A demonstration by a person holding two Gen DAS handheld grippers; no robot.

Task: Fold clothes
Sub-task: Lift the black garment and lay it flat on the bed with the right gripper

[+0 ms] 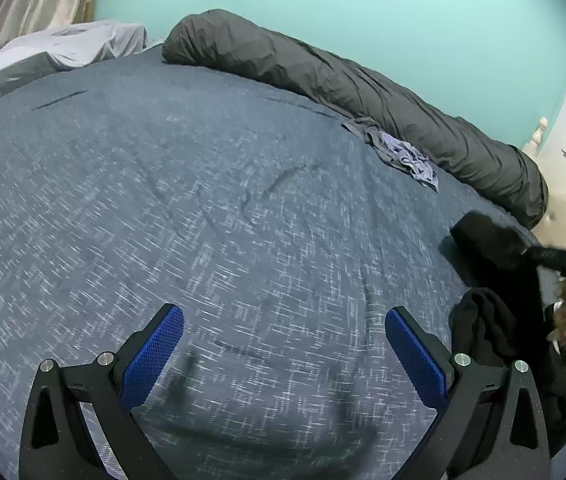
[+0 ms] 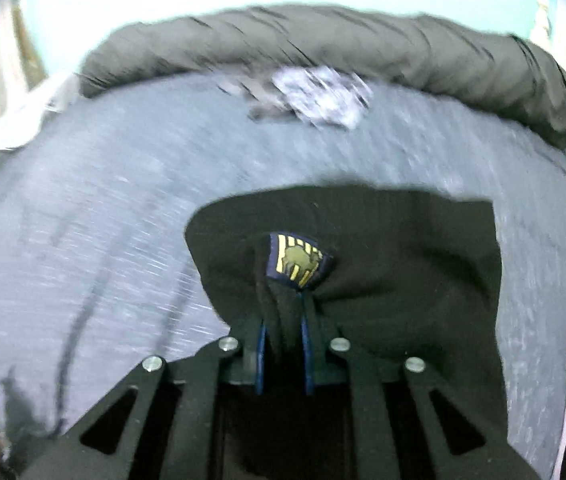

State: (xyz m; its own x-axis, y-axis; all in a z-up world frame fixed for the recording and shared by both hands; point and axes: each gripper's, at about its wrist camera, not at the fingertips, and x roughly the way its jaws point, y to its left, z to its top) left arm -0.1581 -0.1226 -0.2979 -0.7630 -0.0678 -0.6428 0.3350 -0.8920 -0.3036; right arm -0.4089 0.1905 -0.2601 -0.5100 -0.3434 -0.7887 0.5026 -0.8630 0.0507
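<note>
My right hand-held gripper [image 2: 283, 320] pinches the black garment [image 2: 403, 260], the left [image 1: 283, 352] spread over the bed [image 1: 203, 200]; I judge folding barely begun.

Black garment [image 2: 403, 248], yellow-navy patch [image 2: 297, 260], heathered blue bedspread [image 1: 203, 200]

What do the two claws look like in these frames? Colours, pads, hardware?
Left claw: matte black angular finger arms with triangular cut-outs, round silver pivot screws, and bright blue pads with a fine knurled texture. Right claw: same black frame, triangular cut-outs and silver screws; only thin blue pad edges show. No cables or markings visible. No sleeve clearly visible.
</note>
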